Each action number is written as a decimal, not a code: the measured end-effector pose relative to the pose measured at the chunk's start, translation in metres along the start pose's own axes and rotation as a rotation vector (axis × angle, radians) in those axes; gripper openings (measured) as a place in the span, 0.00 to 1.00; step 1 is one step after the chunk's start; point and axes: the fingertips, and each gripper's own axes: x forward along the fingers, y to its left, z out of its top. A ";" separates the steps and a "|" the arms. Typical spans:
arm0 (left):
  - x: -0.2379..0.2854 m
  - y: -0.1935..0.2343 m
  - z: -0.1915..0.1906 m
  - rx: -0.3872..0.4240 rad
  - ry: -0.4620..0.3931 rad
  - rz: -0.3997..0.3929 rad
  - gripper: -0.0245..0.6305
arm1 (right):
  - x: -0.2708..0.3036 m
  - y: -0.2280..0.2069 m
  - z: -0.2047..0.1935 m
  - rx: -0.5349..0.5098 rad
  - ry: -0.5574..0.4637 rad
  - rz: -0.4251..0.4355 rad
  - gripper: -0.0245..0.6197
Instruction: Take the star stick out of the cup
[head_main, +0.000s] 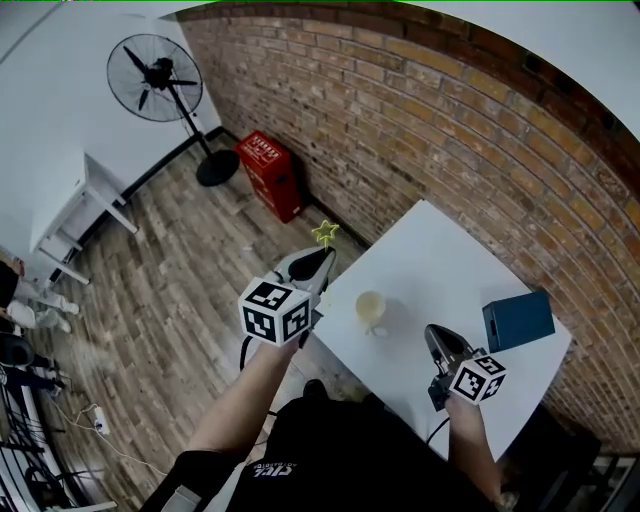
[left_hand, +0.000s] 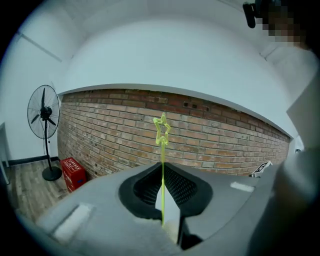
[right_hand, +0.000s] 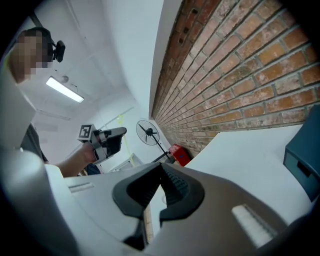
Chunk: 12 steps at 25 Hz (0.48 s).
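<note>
over the left edge of the white table (head_main: 440, 250), head view: left gripper (head_main: 323, 256) is held up in the air, jaws closed down on the thin stem of the star stick (head_main: 325, 233). the yellow-green star stands above the jaw tips, stick roughly upright. left gripper view confirms: the pads are pinched together on the stem with only the stick between them, the star is outlined against the brick wall (left_hand: 210, 140), and the stem's lower end runs down between the jaws.

stick is out of the cup (head_main: 370, 308) and clear of it. the cup is pale, upright on the table, near the left edge, lower right of the left gripper and apart from it. can't tell if anything is inside it.

right gripper (head_main: 437, 338) is over the near part of the table, right of the cup, not touching it. right gripper view shows its jaws together at the tips and nothing gripped; only table surface shows through the gap lower down.

dark teal box (head_main: 518, 320) sits on the right end of the table, near the right gripper and apart from it.

on the wood floor (head_main: 170, 260) by the wall: a red crate (head_main: 272, 172) and a black standing fan (head_main: 155, 75). white furniture at far left, cables on the floor lower left.
</note>
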 end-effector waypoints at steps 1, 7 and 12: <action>-0.009 0.007 0.004 0.004 -0.010 0.009 0.07 | 0.000 0.002 0.004 -0.002 -0.010 -0.009 0.04; -0.064 0.052 0.006 -0.011 -0.060 0.087 0.07 | 0.018 0.017 0.032 -0.067 -0.074 -0.032 0.04; -0.094 0.091 -0.008 -0.055 -0.069 0.149 0.07 | 0.035 0.040 0.046 -0.133 -0.110 -0.010 0.04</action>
